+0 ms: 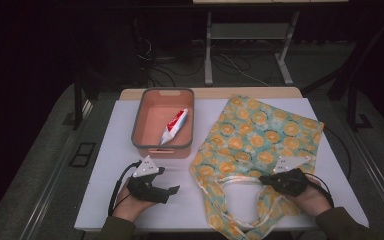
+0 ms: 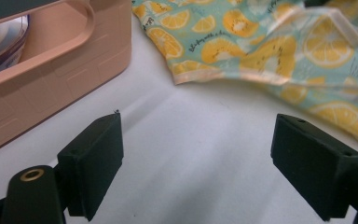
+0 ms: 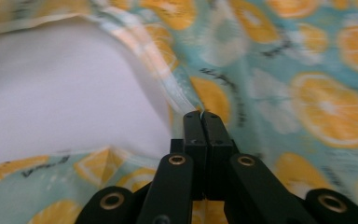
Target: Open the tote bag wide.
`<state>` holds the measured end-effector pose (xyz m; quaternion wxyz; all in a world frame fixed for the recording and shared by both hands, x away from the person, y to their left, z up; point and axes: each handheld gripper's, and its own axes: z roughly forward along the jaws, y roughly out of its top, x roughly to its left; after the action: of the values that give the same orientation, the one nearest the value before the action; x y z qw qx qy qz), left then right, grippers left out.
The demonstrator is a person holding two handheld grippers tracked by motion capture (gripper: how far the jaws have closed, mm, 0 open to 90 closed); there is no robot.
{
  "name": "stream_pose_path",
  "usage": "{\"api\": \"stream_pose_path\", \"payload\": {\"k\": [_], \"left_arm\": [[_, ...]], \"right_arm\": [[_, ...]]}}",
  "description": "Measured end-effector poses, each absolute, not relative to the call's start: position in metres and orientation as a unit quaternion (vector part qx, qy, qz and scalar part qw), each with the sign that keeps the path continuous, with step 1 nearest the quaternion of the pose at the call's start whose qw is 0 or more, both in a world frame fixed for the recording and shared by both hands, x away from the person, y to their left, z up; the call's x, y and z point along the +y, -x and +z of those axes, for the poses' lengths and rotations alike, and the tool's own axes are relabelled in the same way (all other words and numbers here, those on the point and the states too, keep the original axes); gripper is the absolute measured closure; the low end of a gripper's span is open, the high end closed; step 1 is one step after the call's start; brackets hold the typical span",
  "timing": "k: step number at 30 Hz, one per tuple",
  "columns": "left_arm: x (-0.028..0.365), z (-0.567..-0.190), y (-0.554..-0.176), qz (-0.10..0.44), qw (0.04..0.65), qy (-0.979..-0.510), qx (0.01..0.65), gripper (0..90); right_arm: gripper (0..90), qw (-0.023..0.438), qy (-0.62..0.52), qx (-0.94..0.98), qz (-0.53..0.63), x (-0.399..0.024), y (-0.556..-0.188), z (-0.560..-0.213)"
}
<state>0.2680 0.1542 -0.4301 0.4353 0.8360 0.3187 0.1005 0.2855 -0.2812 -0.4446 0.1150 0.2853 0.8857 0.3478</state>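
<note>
The thin teal cloth tote bag printed with orange slices (image 1: 252,135) lay limp and light on the worktop's right half, best taken by its pale handle strap (image 3: 165,81), where the right gripper (image 3: 200,115) pinched it with fingers pressed together. The left gripper (image 2: 198,154) hung spread near the near-left edge.

Dim surroundings, soft blurred close-ups
</note>
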Motion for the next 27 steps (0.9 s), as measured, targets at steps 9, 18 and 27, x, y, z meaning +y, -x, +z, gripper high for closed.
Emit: {"api": "stream_pose_path", "payload": {"k": [9,18,27], "left_arm": [[0.155,-0.430,-0.269,0.104,0.434,-0.836,0.320,15.8],[0.155,-0.430,-0.270,0.105,0.433,-0.837,0.318,15.8],[0.156,-0.431,-0.271,0.103,0.434,-0.836,0.319,15.8]], "right_arm": [[89.6,0.168,-0.372,0.849,0.335,-0.303,-0.328,-0.446],[89.6,0.134,-0.365,0.842,0.374,-0.288,-0.323,-0.435],[89.6,0.092,-0.305,0.864,0.390,-0.244,-0.299,-0.431]]}}
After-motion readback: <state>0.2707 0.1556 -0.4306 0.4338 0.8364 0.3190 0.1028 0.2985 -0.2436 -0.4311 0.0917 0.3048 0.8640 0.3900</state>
